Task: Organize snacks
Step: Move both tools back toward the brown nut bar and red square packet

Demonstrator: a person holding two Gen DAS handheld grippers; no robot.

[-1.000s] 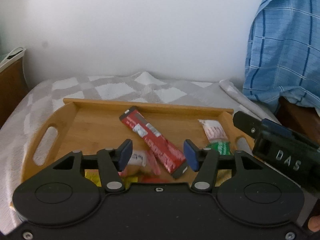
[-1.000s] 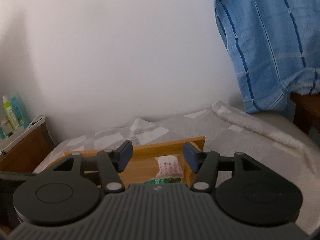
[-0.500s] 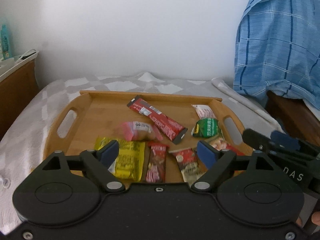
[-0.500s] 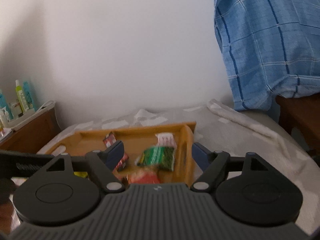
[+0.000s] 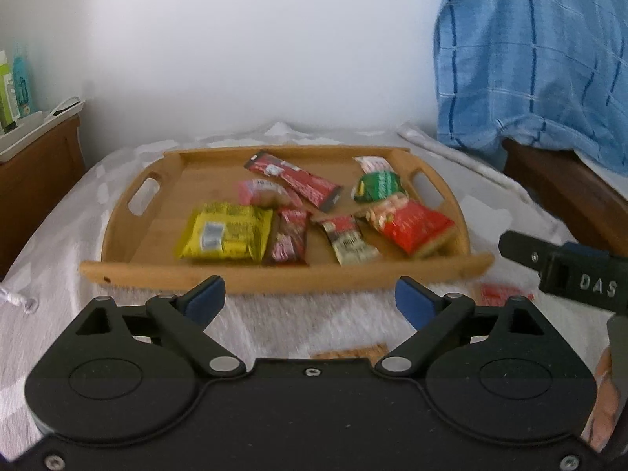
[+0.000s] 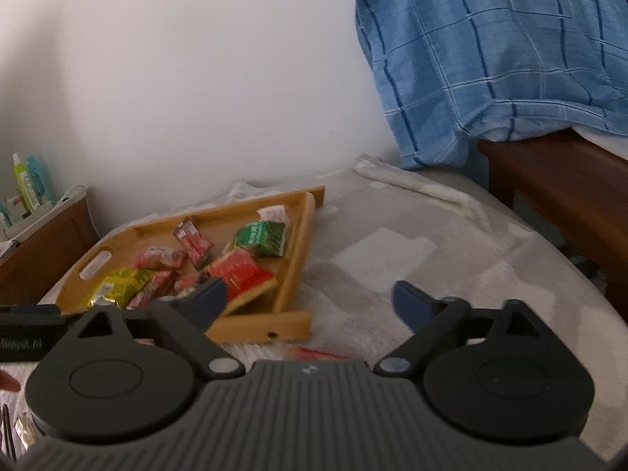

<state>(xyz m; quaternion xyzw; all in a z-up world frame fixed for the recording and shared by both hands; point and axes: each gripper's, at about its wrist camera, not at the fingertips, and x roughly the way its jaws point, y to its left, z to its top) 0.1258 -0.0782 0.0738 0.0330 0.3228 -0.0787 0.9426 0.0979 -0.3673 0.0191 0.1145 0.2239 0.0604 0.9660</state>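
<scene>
1. The wooden tray (image 5: 282, 274) holds most snacks; one small red packet (image 5: 506, 294) lies outside it, just beside its near right corner.
2. Left gripper (image 5: 310, 300) – jaws just widened, spread, nothing between – hovers before the tray's near rim.
3. Right gripper (image 6: 310, 302) – likewise spread, empty – looks nearer the stray packet.

This is a bedroom in a home. A soft grey and white checked blanket (image 5: 70, 235) covers a bed, a blue checked shirt (image 6: 490, 51) hangs at its right edge, and a brown wooden bedside cabinet (image 5: 35, 172) holds bottles.
</scene>
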